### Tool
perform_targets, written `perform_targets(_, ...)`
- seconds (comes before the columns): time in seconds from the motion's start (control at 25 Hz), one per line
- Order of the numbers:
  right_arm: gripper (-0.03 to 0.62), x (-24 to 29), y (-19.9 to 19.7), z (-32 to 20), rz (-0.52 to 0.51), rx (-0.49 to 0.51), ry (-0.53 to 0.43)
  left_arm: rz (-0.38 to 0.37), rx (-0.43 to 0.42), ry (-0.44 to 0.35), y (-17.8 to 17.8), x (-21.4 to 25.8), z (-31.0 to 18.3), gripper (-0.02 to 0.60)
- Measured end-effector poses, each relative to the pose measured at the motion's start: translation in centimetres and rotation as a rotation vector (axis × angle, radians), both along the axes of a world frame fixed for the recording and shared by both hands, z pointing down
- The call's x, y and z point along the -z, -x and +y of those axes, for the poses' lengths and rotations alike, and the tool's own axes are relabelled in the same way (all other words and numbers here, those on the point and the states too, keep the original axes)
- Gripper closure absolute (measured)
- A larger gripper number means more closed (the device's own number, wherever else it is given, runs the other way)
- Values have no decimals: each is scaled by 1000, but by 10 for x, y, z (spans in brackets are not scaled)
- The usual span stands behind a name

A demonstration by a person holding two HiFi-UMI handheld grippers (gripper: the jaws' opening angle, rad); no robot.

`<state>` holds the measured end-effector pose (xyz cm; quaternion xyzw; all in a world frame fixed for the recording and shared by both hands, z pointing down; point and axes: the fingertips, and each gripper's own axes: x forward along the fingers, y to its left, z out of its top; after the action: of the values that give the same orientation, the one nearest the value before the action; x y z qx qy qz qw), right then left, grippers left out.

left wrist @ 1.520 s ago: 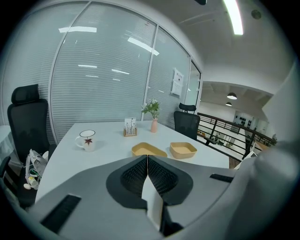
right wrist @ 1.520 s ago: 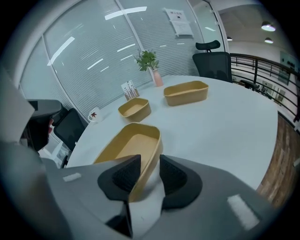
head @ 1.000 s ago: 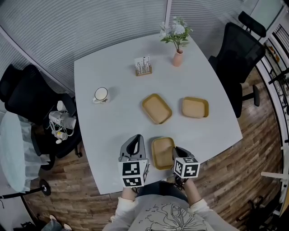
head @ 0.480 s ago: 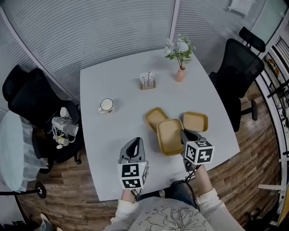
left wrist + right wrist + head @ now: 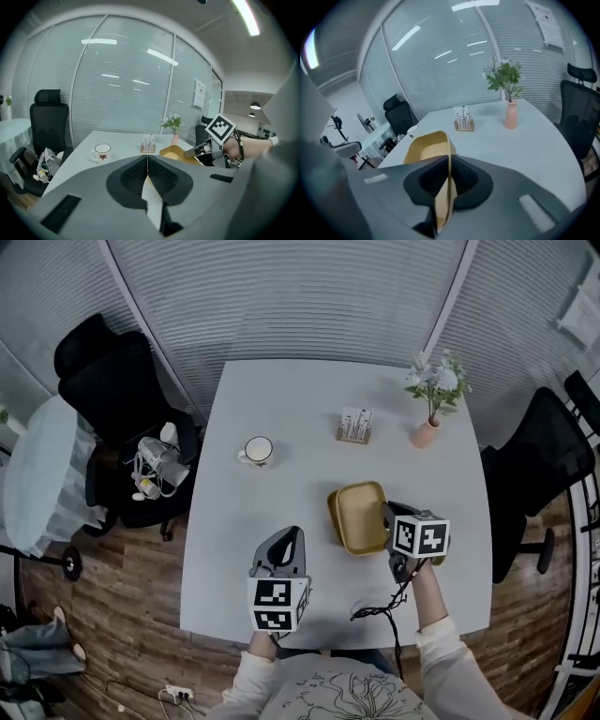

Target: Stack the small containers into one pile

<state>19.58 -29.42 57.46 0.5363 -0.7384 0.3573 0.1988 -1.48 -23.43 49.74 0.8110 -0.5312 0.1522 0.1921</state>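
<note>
Your right tool (image 5: 388,517) grips the yellow container (image 5: 360,516) by its rim, apparently directly above another container (image 5: 332,512); left tool (image 5: 147,165) closed, empty.

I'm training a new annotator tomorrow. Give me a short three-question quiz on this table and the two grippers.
1. Fill in: in the head view, the cup stands to the ___ of the card stand.
2. The right gripper clamps: A the cup; B the tan container; C nothing.
3. True or false: the left gripper is shut with nothing between its jaws.
Key: 1 left; 2 B; 3 true.
</note>
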Motion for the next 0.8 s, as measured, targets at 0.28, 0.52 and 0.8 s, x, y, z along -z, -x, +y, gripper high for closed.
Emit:
perform_targets(0.28,566,-52,8,-29,-54,112,109,-22,124,28,-5,-12,-5,575)
perform_targets(0.52,553,-80,15,-36,-56,172,166,-41,182,39,-4,-15,-1,575)
perform_targets(0.8,416,-41,-9,-36,-78,288,-46,-46,199,36,-8,-15,-1,575)
